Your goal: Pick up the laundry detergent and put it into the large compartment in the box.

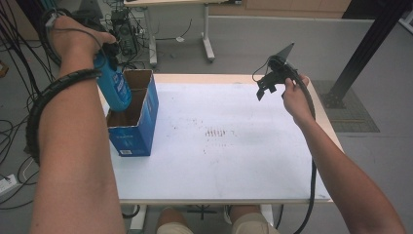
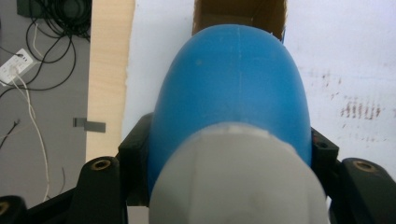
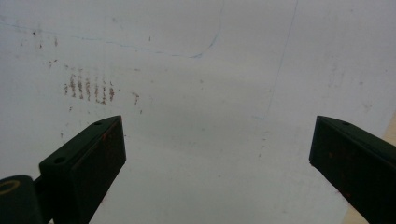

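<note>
Bottle [image 1: 116,87] hangs base-down, long axis tilted, over the open blue box [image 1: 141,127] at far left | left gripper [image 1: 108,51] jaws clamped on its neck | surface [image 1: 234,161] bare mid | right gripper [image 1: 267,87] jaws apart, well away.

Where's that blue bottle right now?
In the high view, the blue bottle is at the table's left, clamped in the left gripper and tilted into the open blue box.

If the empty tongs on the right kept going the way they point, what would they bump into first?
Probably just the bare white table top. The right tongs are open and aim down at it, with nothing between. The rusty marks sit off to one side.
</note>
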`<action>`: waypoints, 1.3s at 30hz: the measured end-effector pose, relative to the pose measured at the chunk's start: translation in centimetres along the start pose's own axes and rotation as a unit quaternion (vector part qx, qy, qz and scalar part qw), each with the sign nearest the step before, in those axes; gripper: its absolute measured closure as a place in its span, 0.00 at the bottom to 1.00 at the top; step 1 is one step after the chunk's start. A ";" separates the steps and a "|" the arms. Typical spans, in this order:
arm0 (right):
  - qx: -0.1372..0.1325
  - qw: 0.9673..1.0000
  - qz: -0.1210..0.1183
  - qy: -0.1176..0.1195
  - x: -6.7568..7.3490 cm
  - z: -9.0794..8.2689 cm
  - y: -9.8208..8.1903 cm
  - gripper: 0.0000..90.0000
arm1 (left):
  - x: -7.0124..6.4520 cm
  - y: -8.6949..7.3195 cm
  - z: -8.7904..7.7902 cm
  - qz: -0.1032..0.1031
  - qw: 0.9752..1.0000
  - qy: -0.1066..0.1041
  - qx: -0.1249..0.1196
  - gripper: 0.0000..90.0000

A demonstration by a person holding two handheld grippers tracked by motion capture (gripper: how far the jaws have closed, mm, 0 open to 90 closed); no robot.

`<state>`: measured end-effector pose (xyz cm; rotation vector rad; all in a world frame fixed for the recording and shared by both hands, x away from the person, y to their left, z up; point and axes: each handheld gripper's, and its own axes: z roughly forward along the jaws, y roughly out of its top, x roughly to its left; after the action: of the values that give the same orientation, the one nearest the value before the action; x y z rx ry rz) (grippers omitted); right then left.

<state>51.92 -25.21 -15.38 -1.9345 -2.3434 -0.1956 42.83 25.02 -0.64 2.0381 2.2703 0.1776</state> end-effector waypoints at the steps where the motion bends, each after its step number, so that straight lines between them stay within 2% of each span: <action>1: 0.001 1.000 0.000 -0.001 0.1 0.0 0.0 0.04 | 0.0 -0.1 0.3 -0.001 1.000 -0.001 -0.001 0.42; 14: 0.000 1.000 -0.003 -0.003 0.5 0.2 -0.1 0.04 | -0.6 -0.7 3.6 0.010 1.000 -0.007 0.006 0.42; 20: 0.000 1.000 -0.004 -0.003 0.6 0.4 -0.2 0.04 | -0.9 -1.4 5.2 0.016 1.000 -0.004 -0.003 0.42; 39: 0.003 1.000 -0.001 -0.003 0.4 0.8 -0.3 0.04 | -2.0 -2.4 11.5 0.032 0.999 0.003 0.008 0.42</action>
<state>51.59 -24.78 -16.15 -1.9333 -2.3463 -0.1839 42.29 23.08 -12.42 2.1227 2.2192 0.1703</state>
